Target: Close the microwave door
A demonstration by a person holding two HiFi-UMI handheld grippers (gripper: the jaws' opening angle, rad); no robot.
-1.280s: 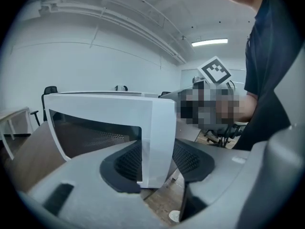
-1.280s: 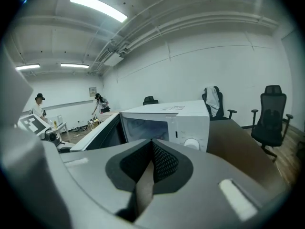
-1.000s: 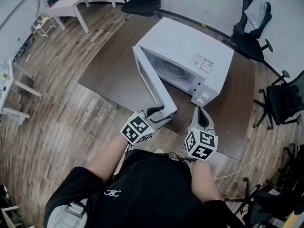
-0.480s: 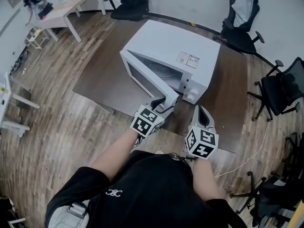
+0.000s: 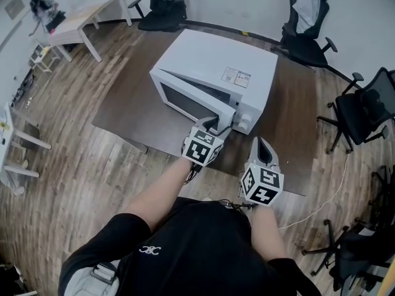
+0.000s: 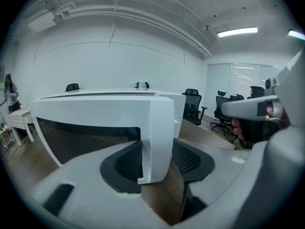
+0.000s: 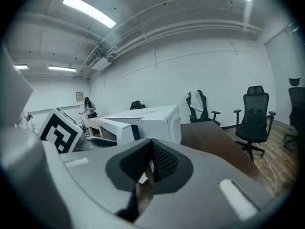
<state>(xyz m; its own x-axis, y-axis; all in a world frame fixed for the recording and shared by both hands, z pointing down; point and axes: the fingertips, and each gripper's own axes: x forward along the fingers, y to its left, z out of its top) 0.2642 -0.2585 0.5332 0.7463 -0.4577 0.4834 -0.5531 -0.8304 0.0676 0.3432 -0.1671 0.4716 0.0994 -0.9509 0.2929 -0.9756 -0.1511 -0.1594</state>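
The white microwave (image 5: 216, 63) stands on a dark brown table (image 5: 136, 97). Its door (image 5: 185, 100) is almost against the body, with a narrow gap left at the free edge. My left gripper (image 5: 213, 125) is shut on that free edge. In the left gripper view the door's white edge (image 6: 155, 142) sits clamped between the two dark pads of the left gripper (image 6: 156, 162). My right gripper (image 5: 260, 143) hovers over the table's front edge, right of the microwave's knobs, touching nothing. Its pads meet with nothing between them in the right gripper view (image 7: 151, 160), where the microwave (image 7: 152, 120) shows behind.
Black office chairs stand at the back right (image 5: 308, 17), the right (image 5: 364, 110) and the back (image 5: 163, 2). A light wooden desk (image 5: 80, 17) is at the far left. A pale cable (image 5: 333, 193) lies on the wood floor right of the table.
The door has swung from wide open to nearly closed, with my left gripper holding its edge and moving right and forward. The right gripper has hardly moved.
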